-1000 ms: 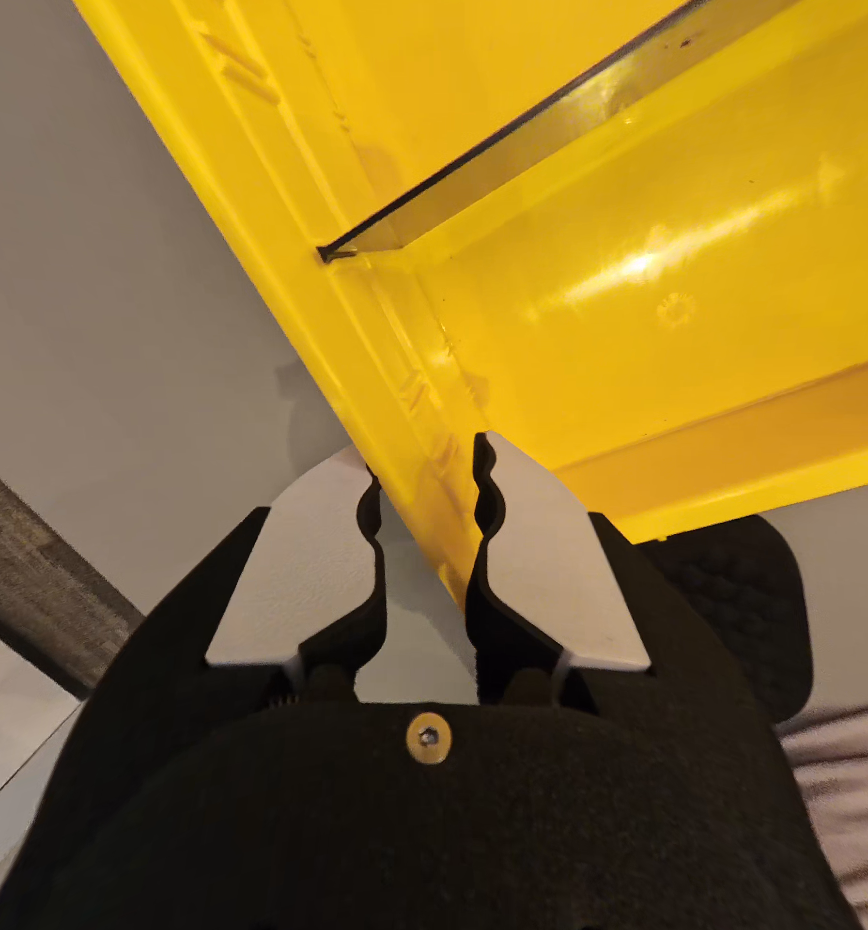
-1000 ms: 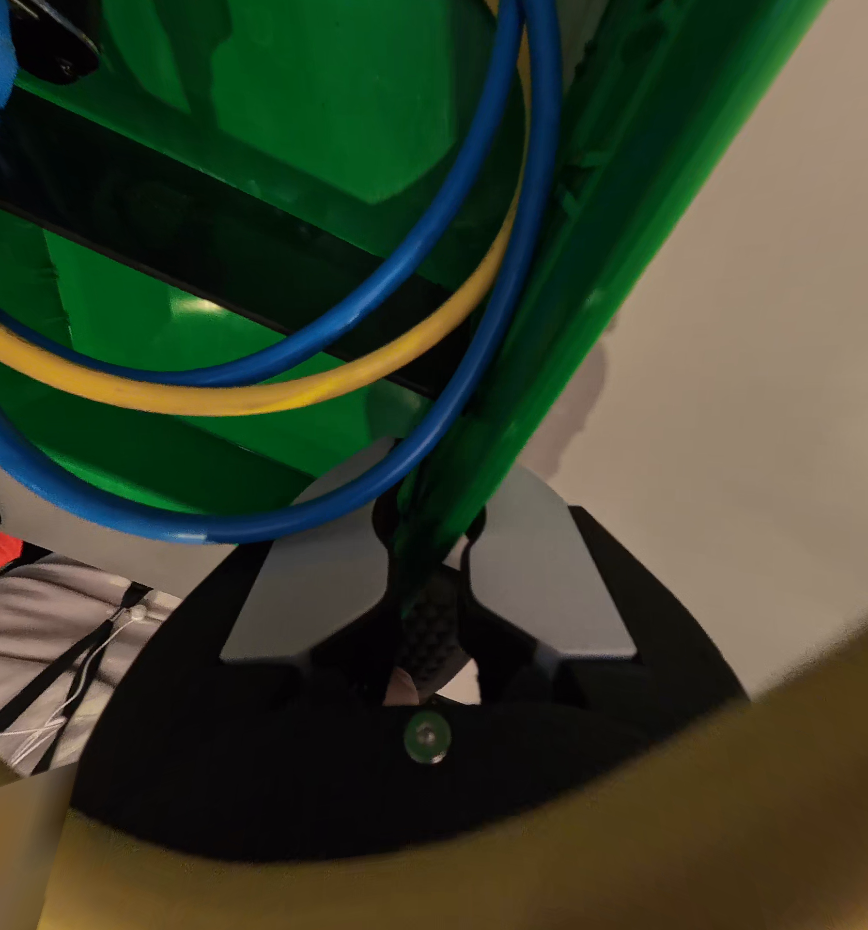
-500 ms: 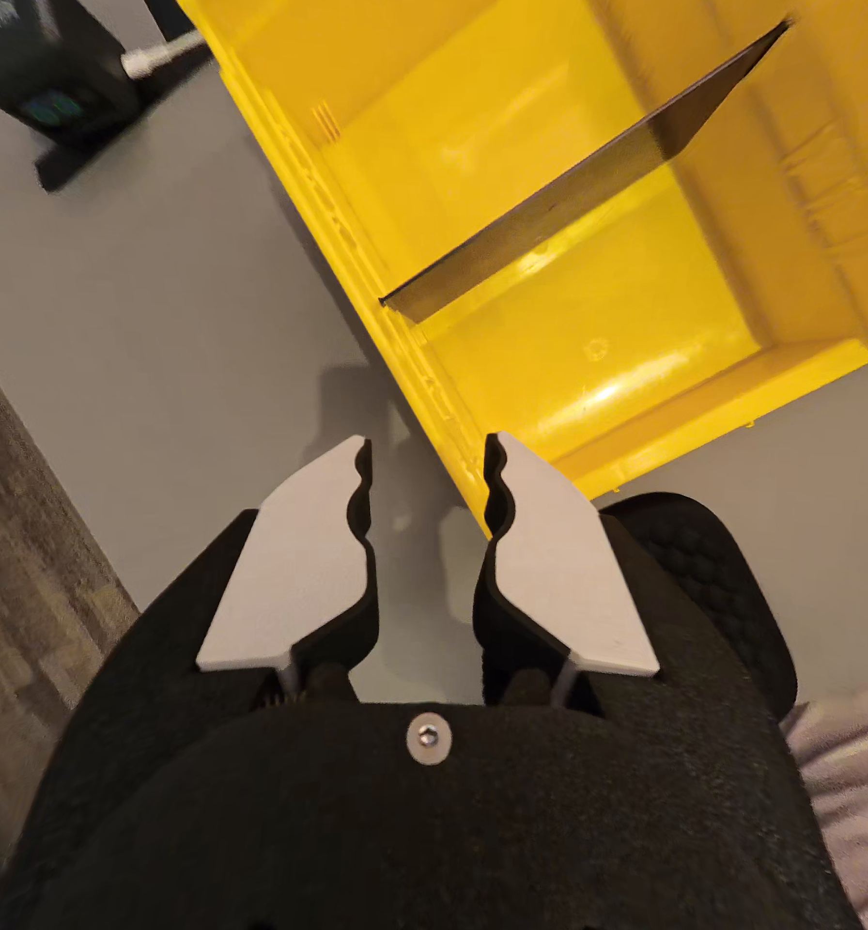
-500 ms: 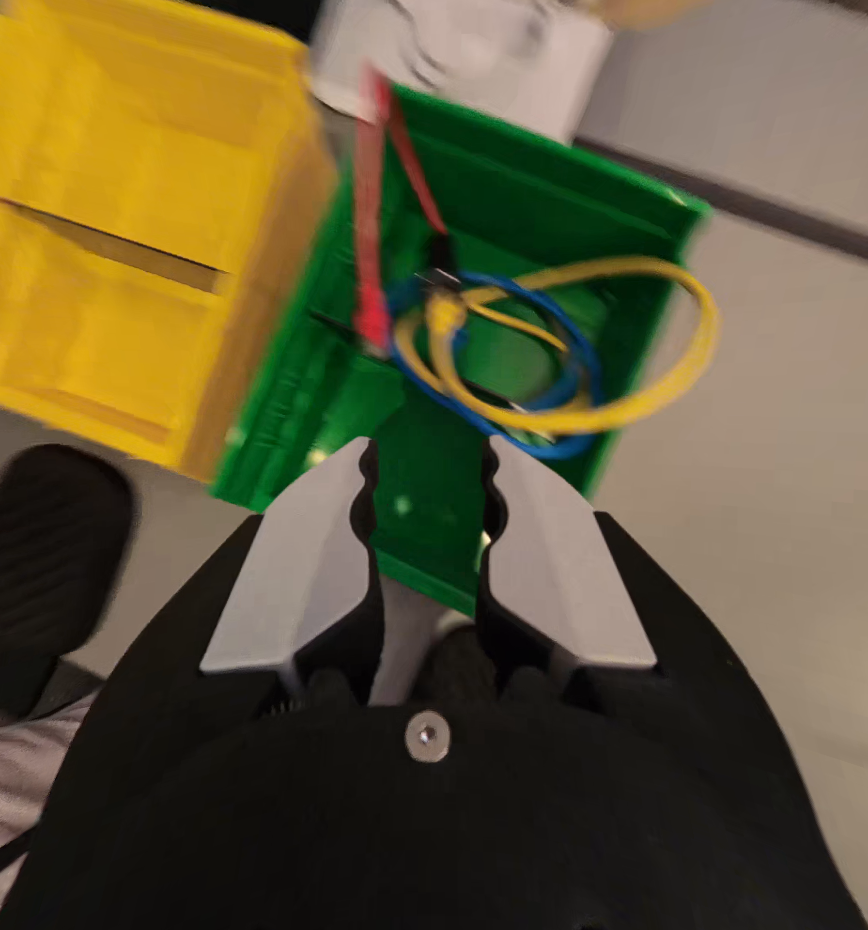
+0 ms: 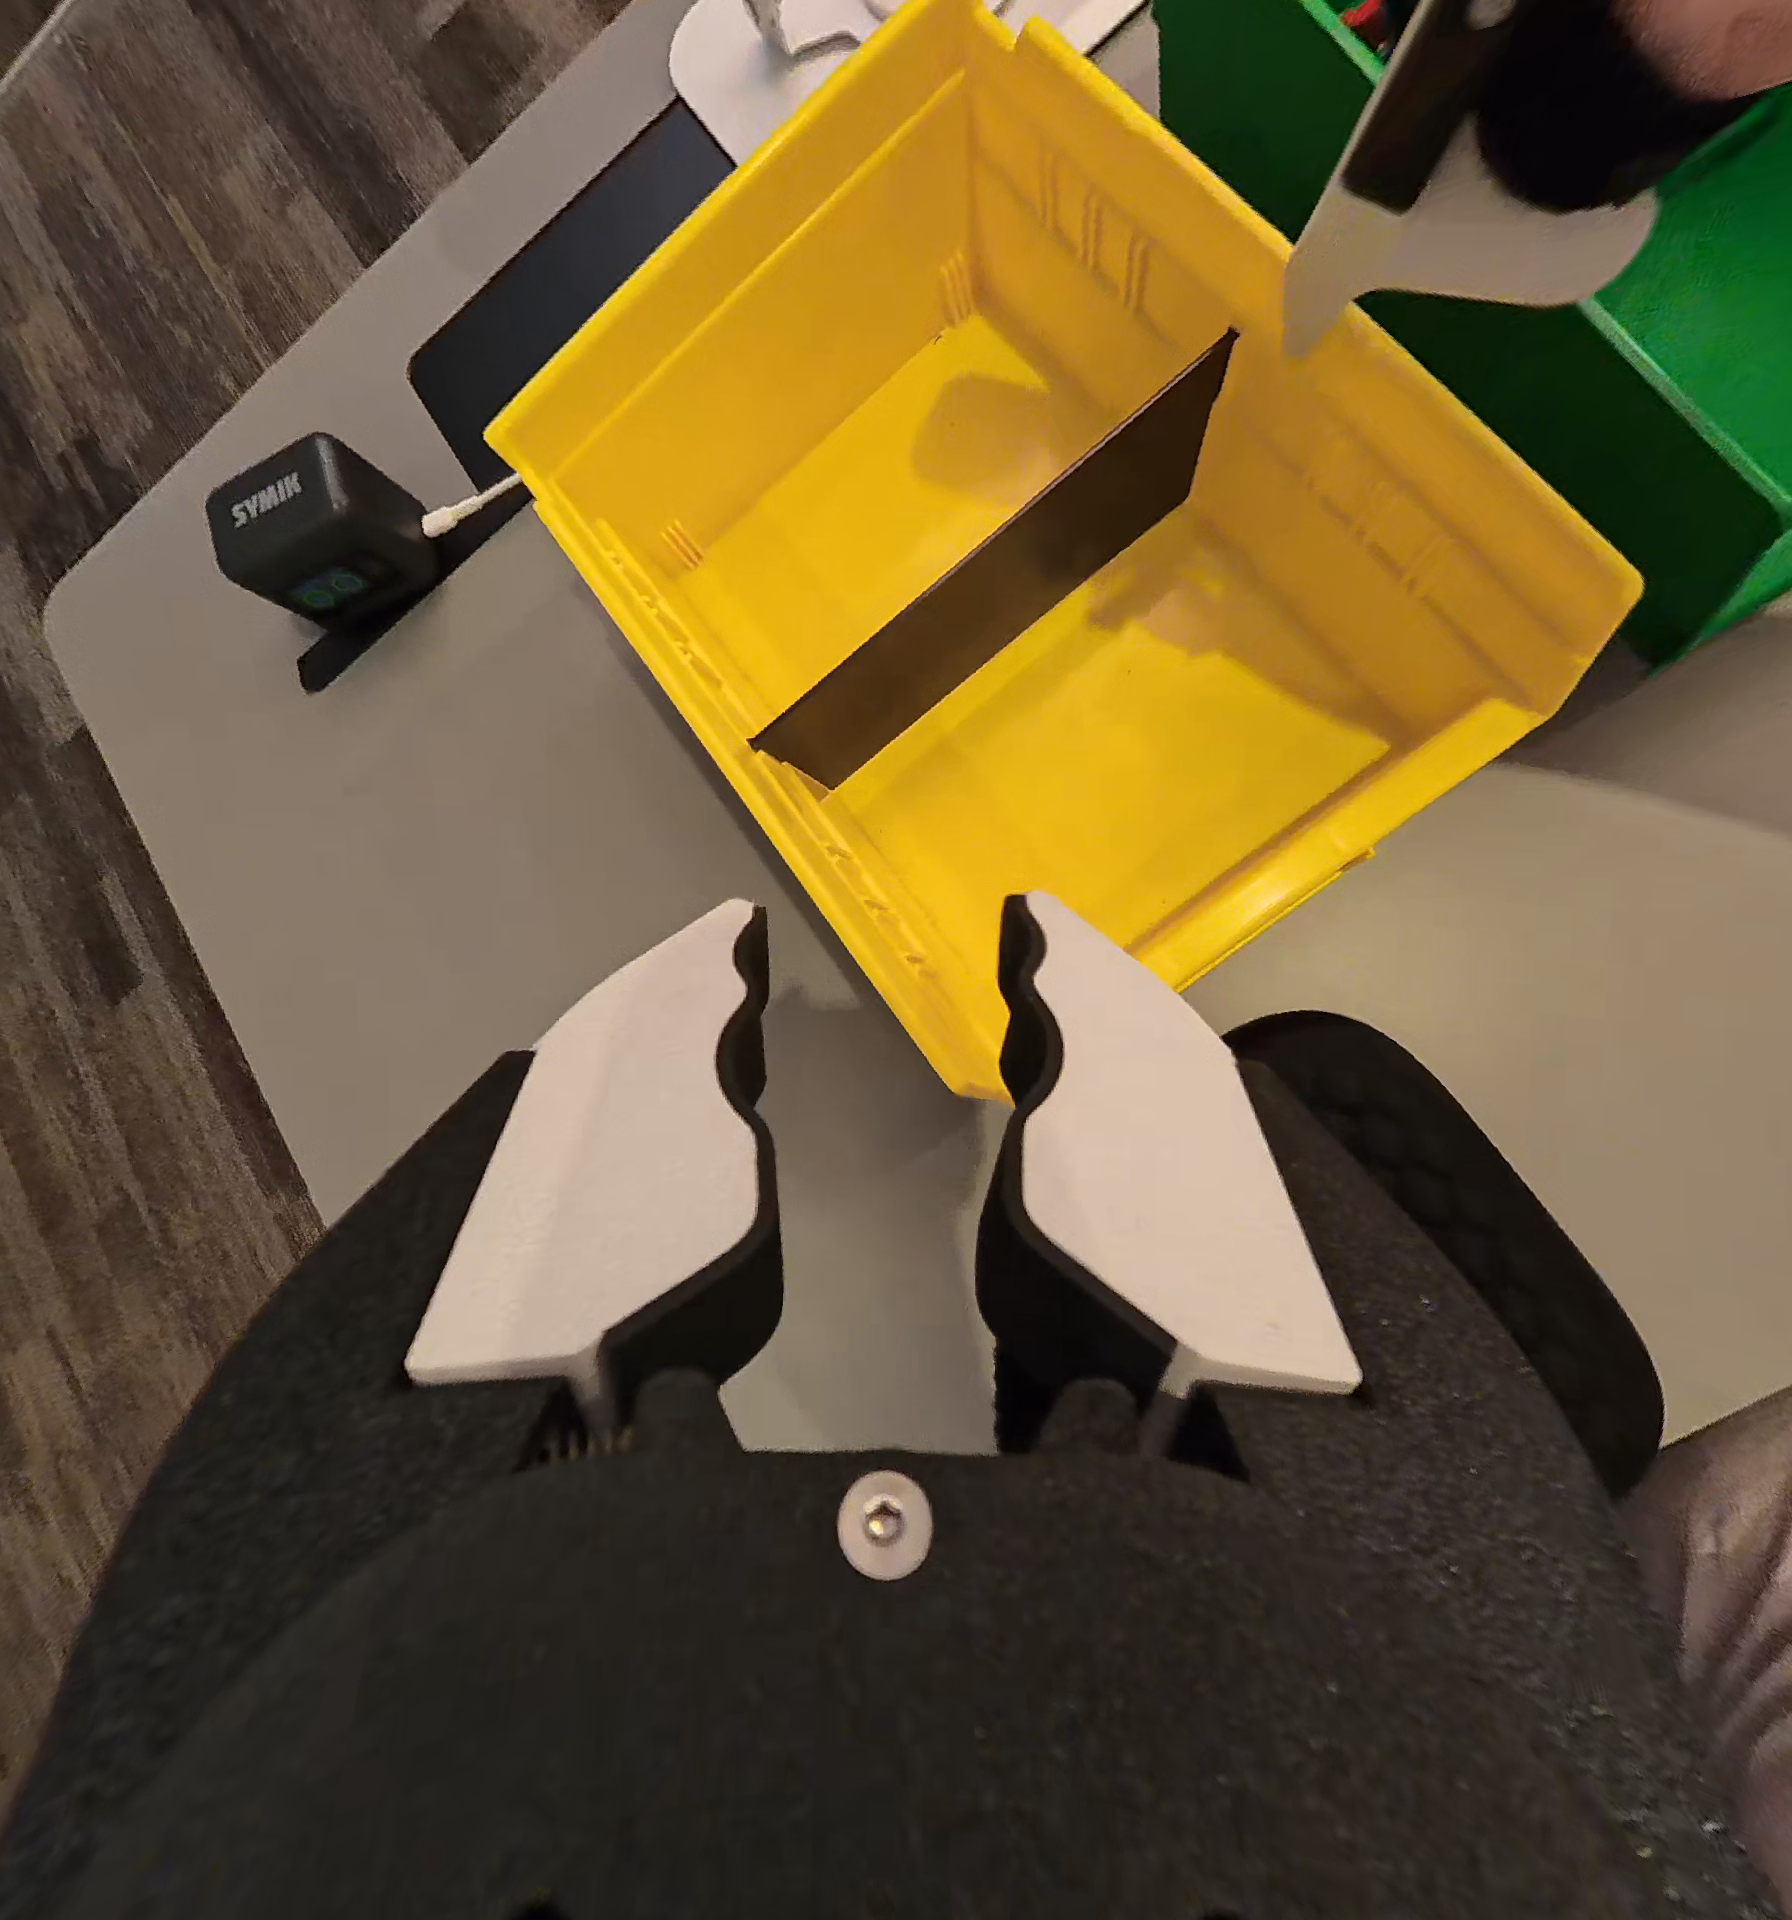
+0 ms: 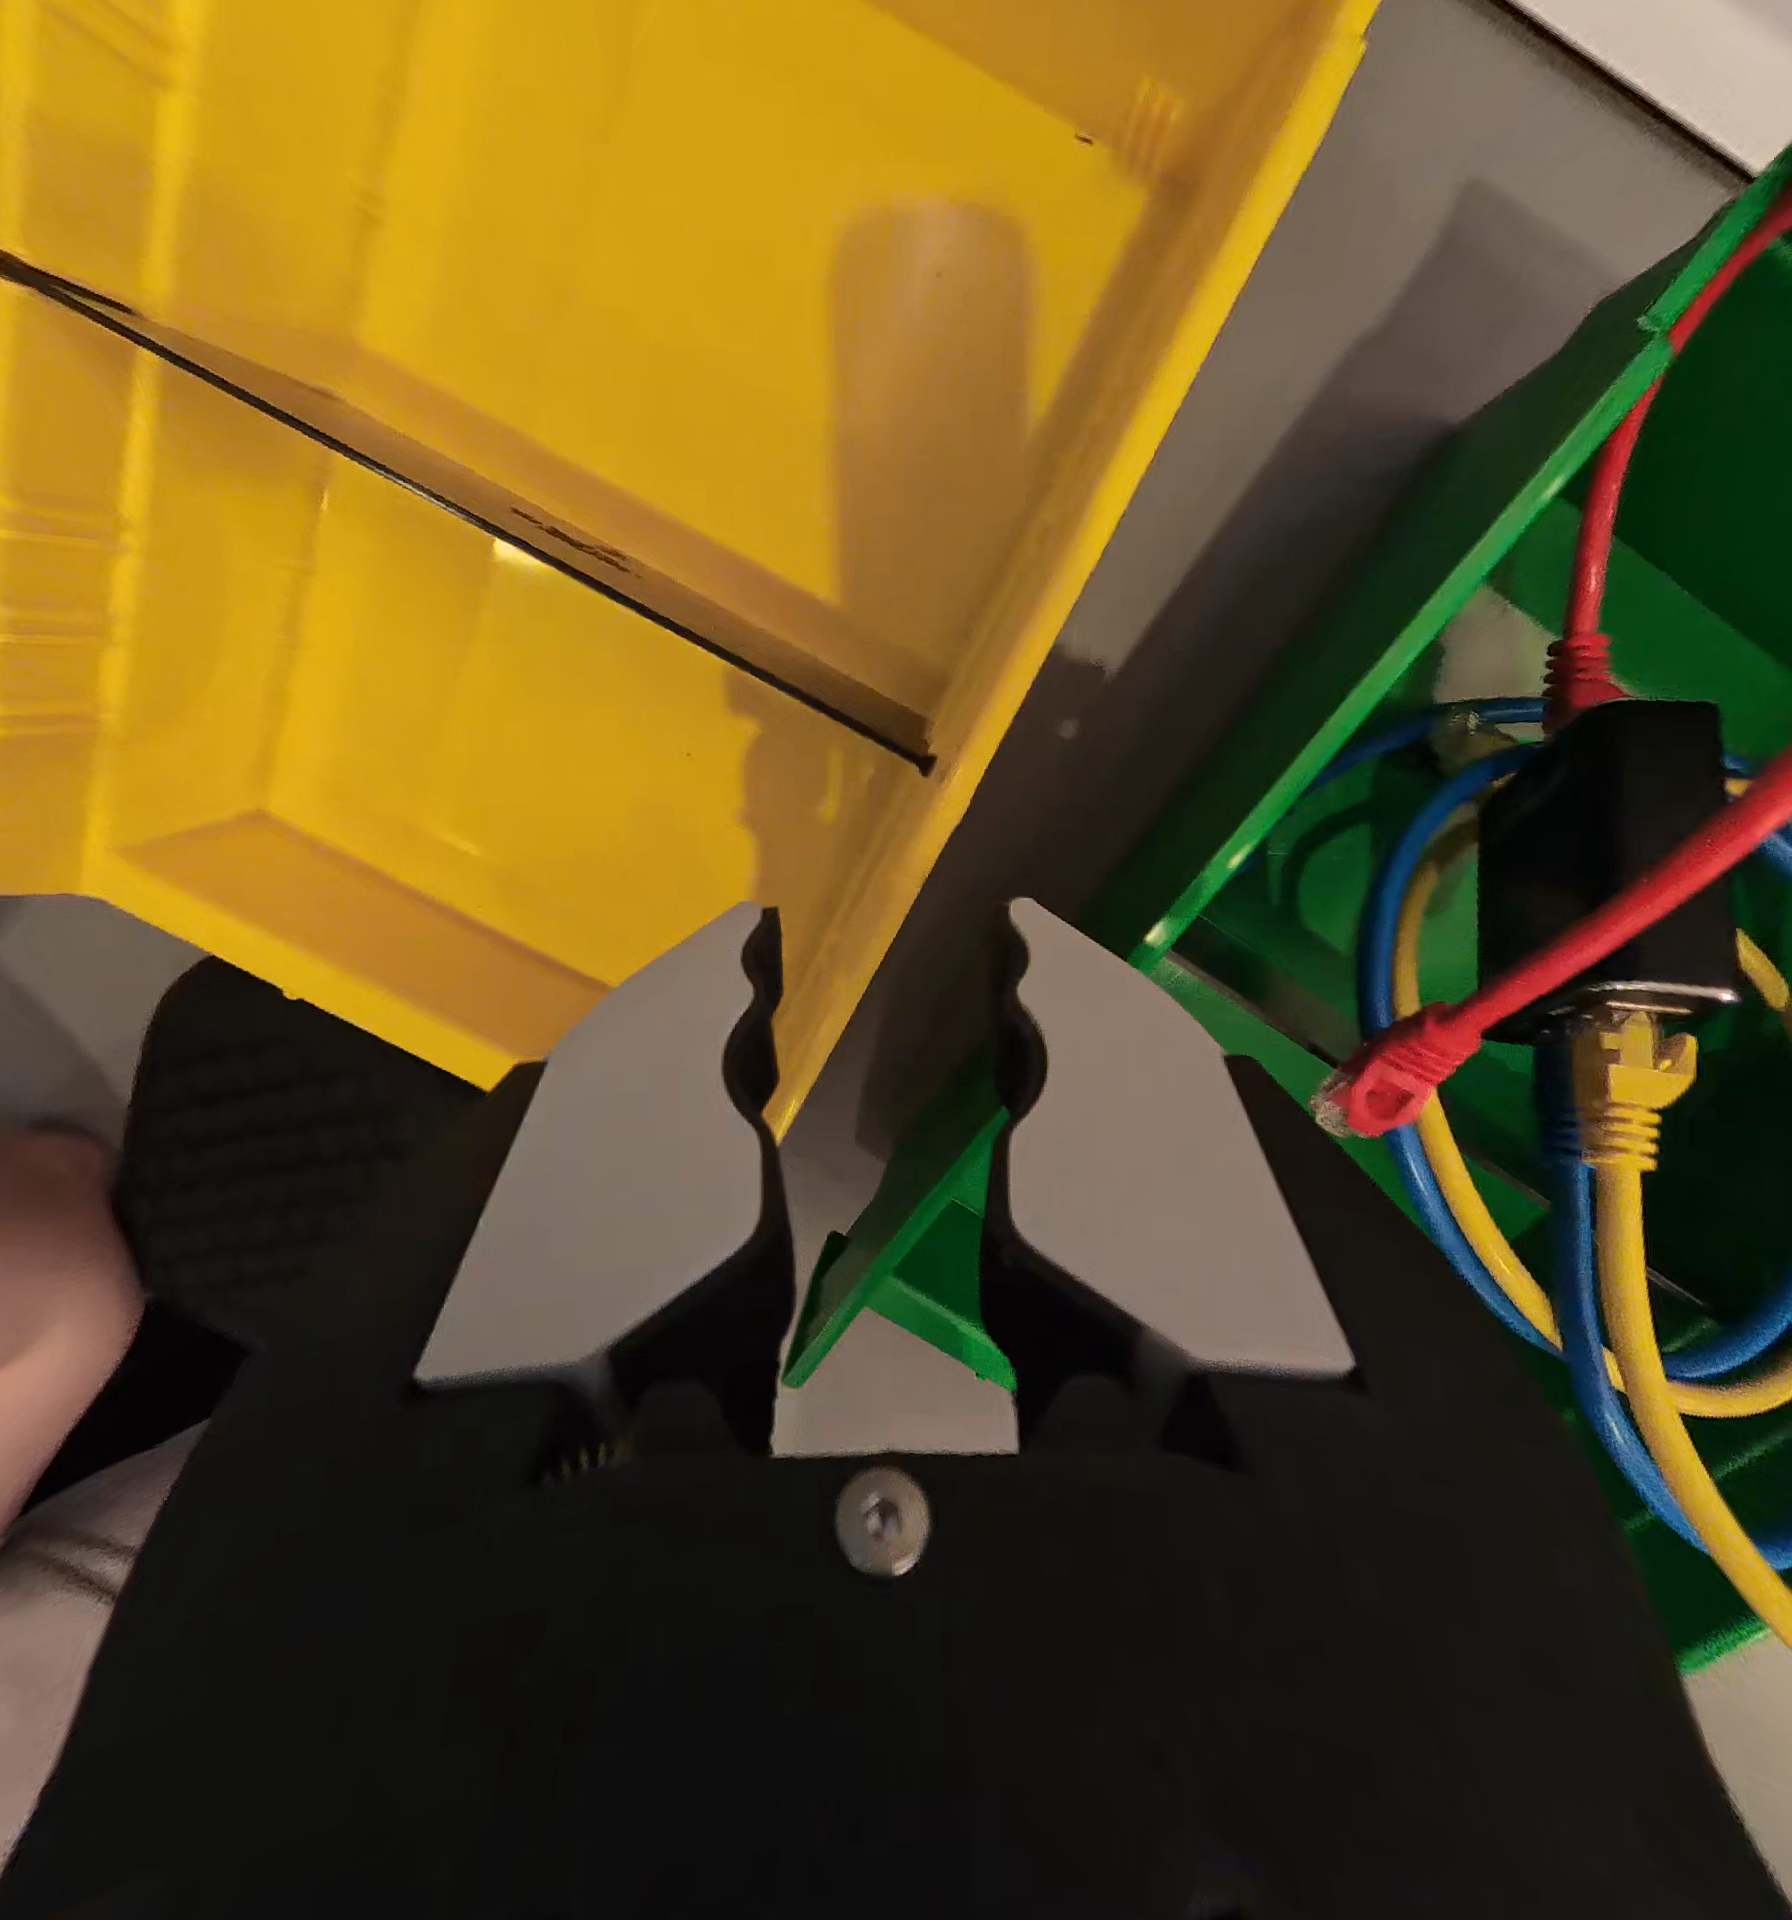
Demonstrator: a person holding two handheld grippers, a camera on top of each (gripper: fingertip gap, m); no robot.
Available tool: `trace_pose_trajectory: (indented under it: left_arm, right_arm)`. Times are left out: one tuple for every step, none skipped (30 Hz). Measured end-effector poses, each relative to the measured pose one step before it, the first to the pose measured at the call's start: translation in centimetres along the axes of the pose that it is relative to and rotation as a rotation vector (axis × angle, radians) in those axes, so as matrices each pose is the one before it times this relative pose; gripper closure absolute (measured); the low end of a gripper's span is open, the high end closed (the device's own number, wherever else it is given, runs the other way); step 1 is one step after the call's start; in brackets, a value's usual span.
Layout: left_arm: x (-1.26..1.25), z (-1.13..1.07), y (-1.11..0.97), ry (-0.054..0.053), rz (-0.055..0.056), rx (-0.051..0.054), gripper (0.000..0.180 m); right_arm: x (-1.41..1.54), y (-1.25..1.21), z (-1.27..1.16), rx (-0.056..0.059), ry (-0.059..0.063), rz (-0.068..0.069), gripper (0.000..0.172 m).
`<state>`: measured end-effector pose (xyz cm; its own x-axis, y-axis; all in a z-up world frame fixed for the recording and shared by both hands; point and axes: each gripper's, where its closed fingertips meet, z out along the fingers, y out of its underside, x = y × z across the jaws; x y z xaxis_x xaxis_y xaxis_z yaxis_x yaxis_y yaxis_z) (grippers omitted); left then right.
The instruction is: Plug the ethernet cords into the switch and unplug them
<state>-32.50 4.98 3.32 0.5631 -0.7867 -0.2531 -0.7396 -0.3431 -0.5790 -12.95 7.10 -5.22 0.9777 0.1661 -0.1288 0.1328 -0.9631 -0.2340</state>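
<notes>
Table (image 5: 372, 831), grey, carries everything shown, read from my left to my right. Farthest left sits a small black cube device (image 5: 315, 530) with a white cable, no part of the task. Next, my left claw (image 5: 881, 997) hangs above the near left corner of the yellow bin (image 5: 1131, 707); its fingers are spread, with only tabletop and bin rim seen between them, and they grip nothing. The yellow bin holds a dark divider (image 5: 1006, 582) and nothing else. My right claw (image 6: 892, 997) hangs over the strip of table between the yellow bin and the green bin (image 6: 1328, 582), fingers likewise spread and bare; the green bin's near corner shows between them lower down, but neither pad presses on it.

The task's things lie in the green bin, to the right of and slightly ahead of my right claw. The black switch (image 6: 1598, 842) has its long axis running roughly away from me. A yellow ethernet plug (image 6: 1624, 1081) appears seated at its near end, and a red plug (image 6: 1578, 665) meets its far end. A loose red plug (image 6: 1391, 1081) hangs free just left of the yellow one, and blue cable (image 6: 1588, 1299) loops around the switch.

Judgement: my right claw is much the nearer, so the reach turns rightward over the green wall; the left must cross the whole yellow bin.
</notes>
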Motion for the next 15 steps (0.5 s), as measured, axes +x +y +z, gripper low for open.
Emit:
trace_pose_trajectory:
  left_arm:
    - [0.078,-0.193,-0.079,0.0013,0.0053,0.0100,0.138]
    - [0.060,-0.182,-0.152,0.0029,0.0030,0.0128,0.139]
    - [0.055,-0.123,-0.148,0.0043,0.0018,0.0120,0.139]
    - [0.042,-0.074,-0.082,0.0044,0.0009,0.0070,0.139]
    - [0.019,-0.007,0.031,0.0033,0.0006,0.0003,0.139]
    - [0.008,0.015,0.078,0.0020,0.0017,-0.0028,0.139]
    - [-0.001,0.008,0.091,0.0020,0.0013,-0.0027,0.139]
    - [0.006,-0.026,0.081,0.0015,0.0000,-0.0022,0.138]
    - [-0.001,-0.088,0.051,-0.0001,0.0011,0.0017,0.139]
    - [0.006,-0.145,-0.015,0.0004,0.0019,0.0064,0.139]
    - [0.031,-0.169,-0.067,0.0017,0.0011,0.0095,0.139]
    - [0.041,-0.192,-0.081,0.0021,0.0012,0.0104,0.139]
    - [0.032,-0.170,-0.058,0.0006,0.0012,0.0085,0.140]
    - [0.043,-0.112,-0.023,0.0000,0.0016,0.0046,0.140]
    - [0.102,-0.066,-0.003,0.0016,0.0041,0.0010,0.140]
  right_arm:
    - [-0.167,0.019,0.306,-0.0088,0.0018,0.0013,0.131]
    - [-0.336,-0.054,0.360,-0.0018,-0.0106,0.0121,0.132]
    - [-0.239,0.024,0.450,-0.0066,-0.0060,0.0156,0.132]
    - [-0.184,0.083,0.529,-0.0122,-0.0043,0.0174,0.133]
    - [-0.009,-0.039,0.465,-0.0005,0.0087,0.0311,0.131]
    - [0.000,-0.125,0.389,0.0077,0.0079,0.0243,0.131]
    - [-0.165,-0.220,0.388,0.0196,-0.0011,0.0213,0.131]
    - [-0.331,-0.157,0.473,0.0146,-0.0118,0.0194,0.132]
    - [-0.259,0.039,0.538,0.0026,-0.0032,0.0180,0.133]
    - [-0.041,0.002,0.483,0.0038,0.0172,0.0062,0.134]
    - [0.036,-0.388,0.198,0.0257,0.0275,-0.0173,0.139]
    - [-0.147,-0.309,0.161,0.0159,0.0128,-0.0236,0.143]
    - [-0.135,-0.269,0.149,0.0129,0.0094,-0.0110,0.147]
    - [-0.169,-0.267,0.146,0.0129,0.0027,-0.0042,0.150]
    - [-0.152,-0.142,0.209,0.0022,-0.0027,0.0026,0.150]
